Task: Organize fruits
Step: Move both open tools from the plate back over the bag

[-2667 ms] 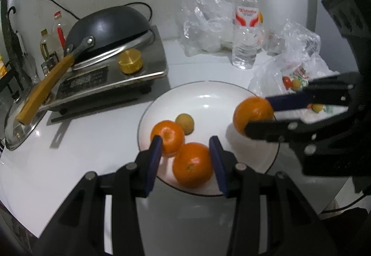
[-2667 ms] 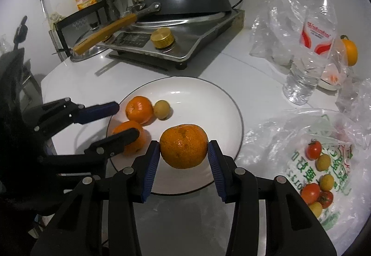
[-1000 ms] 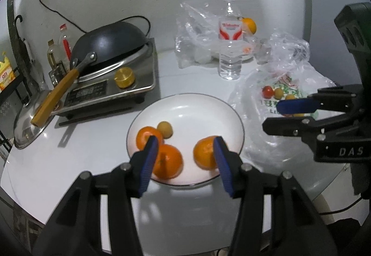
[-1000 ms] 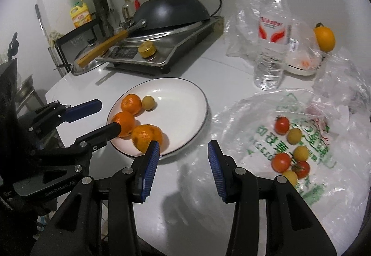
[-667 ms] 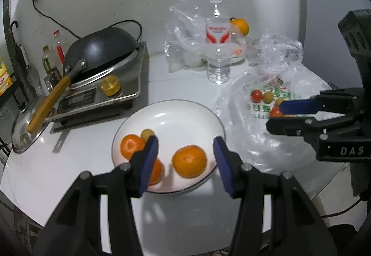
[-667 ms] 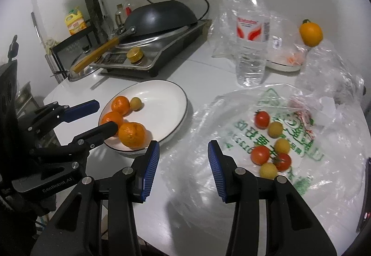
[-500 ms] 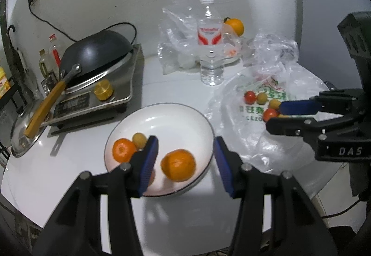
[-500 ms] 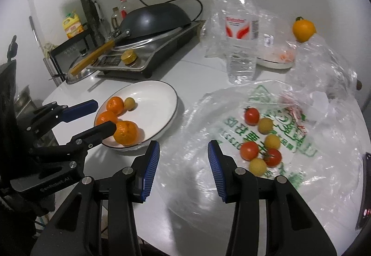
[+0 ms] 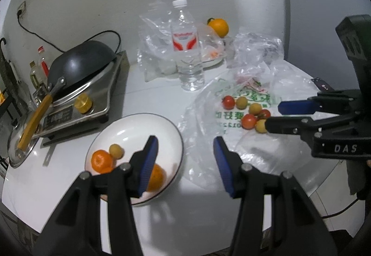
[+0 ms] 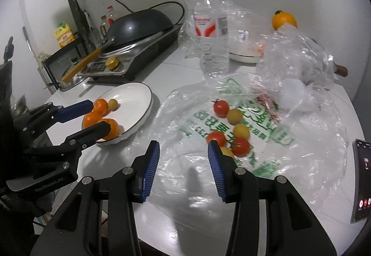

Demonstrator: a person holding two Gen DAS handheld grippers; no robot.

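The white plate (image 9: 141,123) holds three oranges (image 9: 100,160) and a small yellow-green fruit (image 9: 116,151); one orange (image 9: 157,177) is partly hidden behind my left finger. Red and yellow cherry tomatoes (image 10: 231,126) lie on a flattened printed plastic bag (image 10: 266,140). My left gripper (image 9: 185,142) is open and empty, above the gap between plate and bag. My right gripper (image 10: 183,147) is open and empty over the bag's near edge, just left of the tomatoes. In the left wrist view the right gripper (image 9: 274,115) reaches in beside the tomatoes (image 9: 245,112).
A water bottle (image 10: 211,31) stands behind the bag. A lone orange (image 10: 284,20) sits at the back beside crumpled clear plastic (image 10: 299,59). A stove with a wok (image 9: 81,75) is at the back left. A phone (image 10: 361,174) lies near the table's right edge.
The right gripper has let go of the orange, which now lies on the plate. Both grippers have swung right, away from the plate and toward the bag of tomatoes.
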